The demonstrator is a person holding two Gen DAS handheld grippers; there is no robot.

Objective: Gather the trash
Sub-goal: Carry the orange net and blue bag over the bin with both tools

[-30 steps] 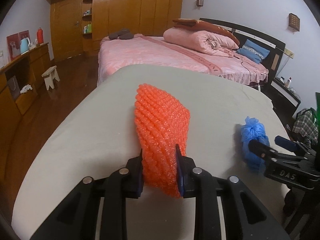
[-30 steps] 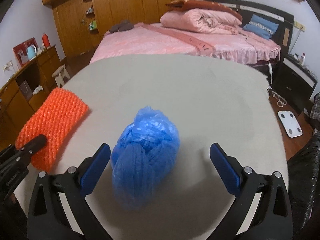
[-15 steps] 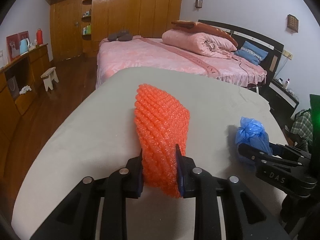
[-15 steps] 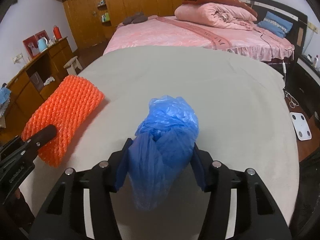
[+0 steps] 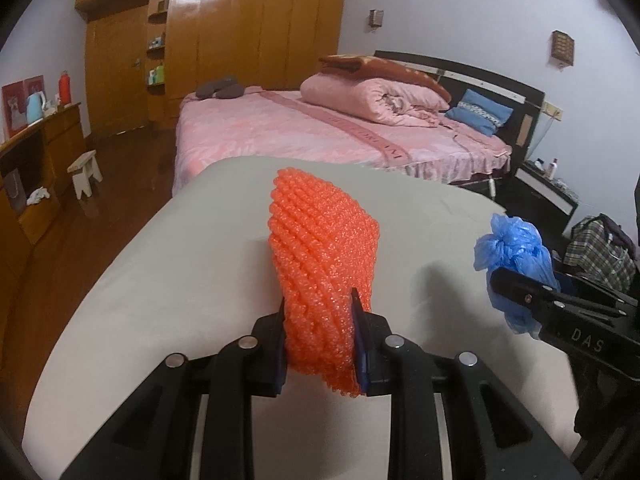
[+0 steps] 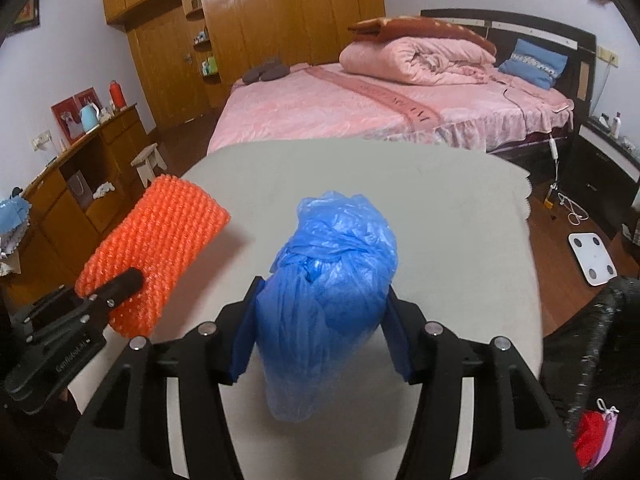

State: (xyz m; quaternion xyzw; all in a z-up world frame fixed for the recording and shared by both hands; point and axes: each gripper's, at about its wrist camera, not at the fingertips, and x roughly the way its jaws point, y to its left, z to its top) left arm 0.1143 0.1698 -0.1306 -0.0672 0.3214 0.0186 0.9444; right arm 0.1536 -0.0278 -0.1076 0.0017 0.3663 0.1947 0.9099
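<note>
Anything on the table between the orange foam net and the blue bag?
No. In the right wrist view only bare grey tabletop shows between the orange foam net and the blue bag; the left wrist view agrees.

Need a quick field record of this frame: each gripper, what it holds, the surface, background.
left gripper: shut on orange foam net, net raised above the table
right gripper: shut on blue plastic bag, knotted bundle
surface: beige table, no loose trash in view on it
background: pink bed, wooden wardrobe
trash bin: not in view
</note>
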